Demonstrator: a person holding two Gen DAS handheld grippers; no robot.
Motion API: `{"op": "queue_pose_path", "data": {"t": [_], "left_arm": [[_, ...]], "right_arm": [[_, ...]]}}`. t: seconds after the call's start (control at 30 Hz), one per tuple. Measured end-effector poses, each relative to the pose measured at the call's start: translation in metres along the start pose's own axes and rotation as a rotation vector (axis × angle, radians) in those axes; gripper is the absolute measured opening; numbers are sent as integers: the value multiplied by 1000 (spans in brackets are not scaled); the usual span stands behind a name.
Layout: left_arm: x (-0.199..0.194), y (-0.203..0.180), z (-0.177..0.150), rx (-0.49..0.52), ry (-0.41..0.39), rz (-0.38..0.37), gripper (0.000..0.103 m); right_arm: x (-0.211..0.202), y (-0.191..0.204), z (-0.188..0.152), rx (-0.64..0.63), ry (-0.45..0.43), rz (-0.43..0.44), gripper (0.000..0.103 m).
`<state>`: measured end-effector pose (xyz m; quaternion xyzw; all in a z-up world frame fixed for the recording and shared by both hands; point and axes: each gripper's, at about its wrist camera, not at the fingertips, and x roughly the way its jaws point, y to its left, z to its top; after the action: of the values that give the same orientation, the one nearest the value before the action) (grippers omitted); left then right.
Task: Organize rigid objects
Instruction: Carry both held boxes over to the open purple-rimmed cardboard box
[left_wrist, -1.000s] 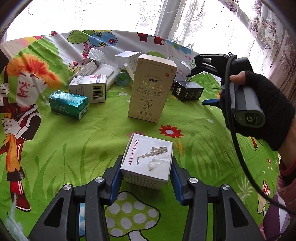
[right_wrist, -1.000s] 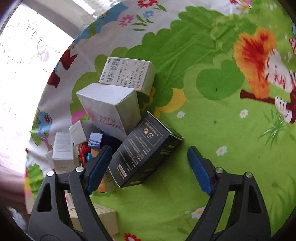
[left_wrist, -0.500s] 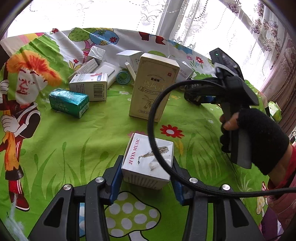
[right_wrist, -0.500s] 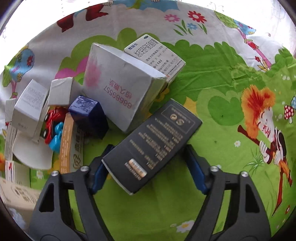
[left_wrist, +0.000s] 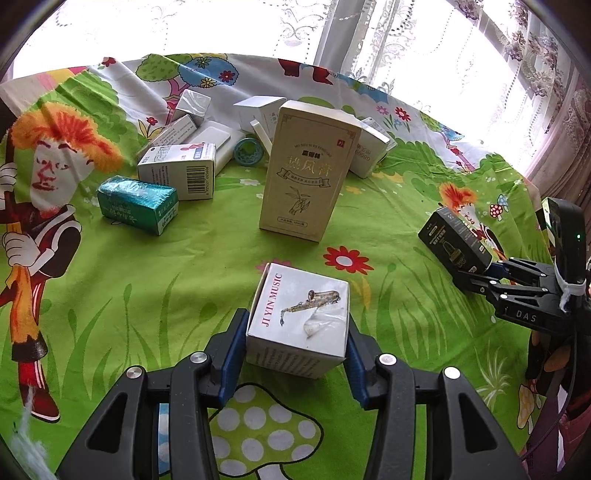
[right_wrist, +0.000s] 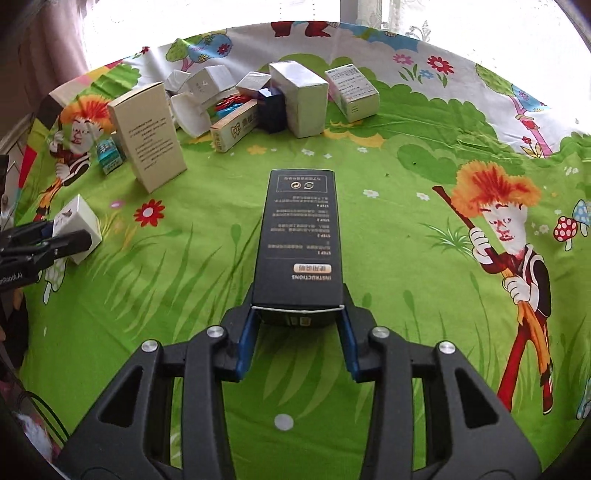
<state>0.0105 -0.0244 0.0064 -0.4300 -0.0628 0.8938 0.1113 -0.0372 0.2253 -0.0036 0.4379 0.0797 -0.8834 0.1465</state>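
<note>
Left gripper (left_wrist: 295, 350) clamped one white "JI YIN MUSIC" box (left_wrist: 301, 317); right gripper (right_wrist: 297, 341), jaws closing, pinched one black "INSTRUCTIONS" box (right_wrist: 300, 240).

The left wrist camera sat just behind the left gripper (left_wrist: 295, 350), looking forward and steeply down along its fingers across the green cartoon tablecloth (left_wrist: 147, 277) toward the curtained window (left_wrist: 369, 37), with the white music box (left_wrist: 299, 317) close under the lens. The right wrist camera was mounted likewise behind the right gripper (right_wrist: 297, 332), facing the same window from the opposite side, the black box (right_wrist: 301, 236) nearest. Both views shared the tall beige box (left_wrist: 306, 173), the cluster of boxes (right_wrist: 258, 99) behind it, and each other's gripper at the frame edge.
</note>
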Motion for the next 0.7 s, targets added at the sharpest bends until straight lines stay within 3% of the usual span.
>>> {"op": "queue_pose_path", "data": {"t": [0.07, 0.1, 0.17, 0.2, 0.27, 0.3, 0.4, 0.53, 0.7], "left_arm": [[2, -5, 0, 27, 7, 32, 49], [2, -9, 0, 47, 12, 53, 49], [5, -18, -1, 88, 22, 105, 49], [6, -22, -1, 105, 26, 128, 48], [6, -24, -2, 110, 27, 154, 46], [5, -23, -3, 99, 25, 154, 45], [-8, -23, -11, 42, 6, 121, 44], [-25, -42, -28, 41, -17, 121, 45], [-31, -63, -45, 26, 18, 136, 45]], "right_arm": [[6, -2, 6, 40, 0, -7, 50], [13, -4, 14, 58, 5, -5, 63], [24, -3, 26, 81, 10, -12, 75], [27, -3, 29, 86, 8, -24, 76], [28, 0, 33, 71, 6, -44, 67], [26, 1, 33, 70, -5, -43, 42], [8, 1, 21, 96, -9, -19, 42], [-29, 11, -14, 95, -29, -9, 42], [-59, 24, -50, 93, -44, 6, 42]]}}
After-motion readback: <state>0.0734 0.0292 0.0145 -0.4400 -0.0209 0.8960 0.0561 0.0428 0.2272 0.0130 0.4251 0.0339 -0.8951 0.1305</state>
